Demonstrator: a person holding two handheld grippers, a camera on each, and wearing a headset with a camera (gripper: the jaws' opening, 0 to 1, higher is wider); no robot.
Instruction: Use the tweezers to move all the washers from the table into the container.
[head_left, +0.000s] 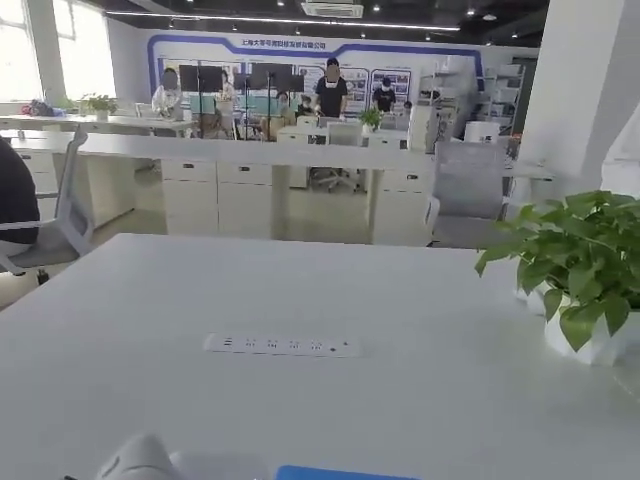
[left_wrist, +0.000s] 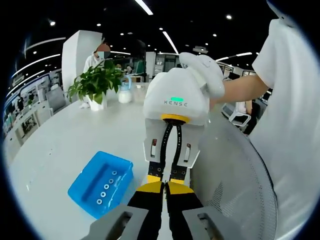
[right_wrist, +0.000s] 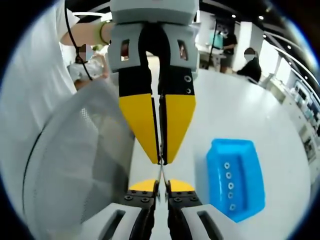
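Five washers (right_wrist: 230, 185) in one blue container (right_wrist: 254, 180), left claw (right_wrist: 161, 160) and right claw (right_wrist: 161, 186) both pinched narrow.

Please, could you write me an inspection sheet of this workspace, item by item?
Surface: white table, with a power strip set in it.
Job's things: blue container holding five washers; thin metal strip, probably the tweezers, in the right hand-held gripper.
Clutter: potted plant.
Grippers: right one and left hand-held gripper both shut, tip to tip.
Cables: black cord beside the person's arm.
Surroundings: mesh chair back; open office, people at far desks.
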